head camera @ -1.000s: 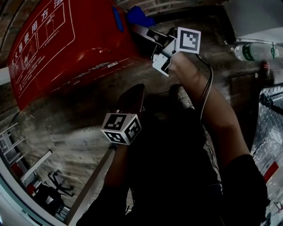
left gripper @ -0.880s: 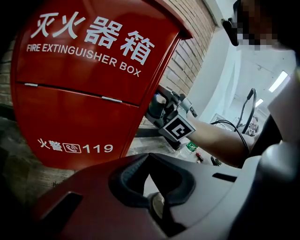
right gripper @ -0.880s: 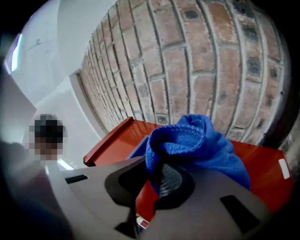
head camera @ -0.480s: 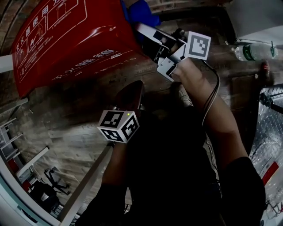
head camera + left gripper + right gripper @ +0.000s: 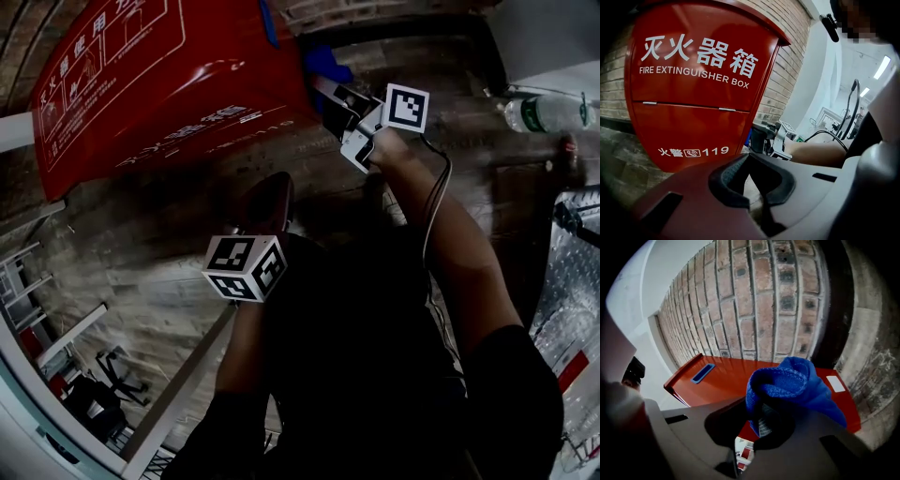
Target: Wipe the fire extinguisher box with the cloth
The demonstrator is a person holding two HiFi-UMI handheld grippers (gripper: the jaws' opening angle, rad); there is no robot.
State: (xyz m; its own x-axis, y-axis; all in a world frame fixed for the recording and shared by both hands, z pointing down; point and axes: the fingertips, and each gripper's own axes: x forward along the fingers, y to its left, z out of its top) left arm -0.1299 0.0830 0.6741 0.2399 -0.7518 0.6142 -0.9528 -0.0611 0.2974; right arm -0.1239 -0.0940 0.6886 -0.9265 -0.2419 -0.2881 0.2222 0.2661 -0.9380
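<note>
A: What are the right gripper's (image 5: pixel 761 405) jaws doing?

B: They are clamped on the blue cloth (image 5: pixel 797 380). It bunches up out of the pinch and bulges forward past the tips.

A: And the fire extinguisher box (image 5: pixel 726 376)?

B: Directly ahead of those jaws, behind the cloth. Its red panel runs across from their left to their right, with a blue slot (image 5: pixel 702 372) far off to the left of the tips. Above and beyond it is the brick wall (image 5: pixel 754 296). I cannot tell whether the cloth is pressed on the panel or just off it.

A: Does the head view agree?

B: Yes. The right gripper (image 5: pixel 330 91) points at the box's (image 5: pixel 159 84) side edge, with the cloth (image 5: pixel 323 58) at its tips, right at that edge.

A: The left gripper (image 5: pixel 748 158)?

B: Its jaws are together at the tips with nothing held. Only floor shows through the hollow between the pads.

A: What lies in front of it?

B: The box's (image 5: pixel 698 108) lettered front, ahead and left of the jaws and well apart from them. The right gripper (image 5: pixel 771 140) shows ahead, just right of the tips.

A: And from above?

B: The left gripper (image 5: pixel 267 199) is low, clear of the box. A plastic bottle (image 5: pixel 544 111) lies well away to the right of both.
</note>
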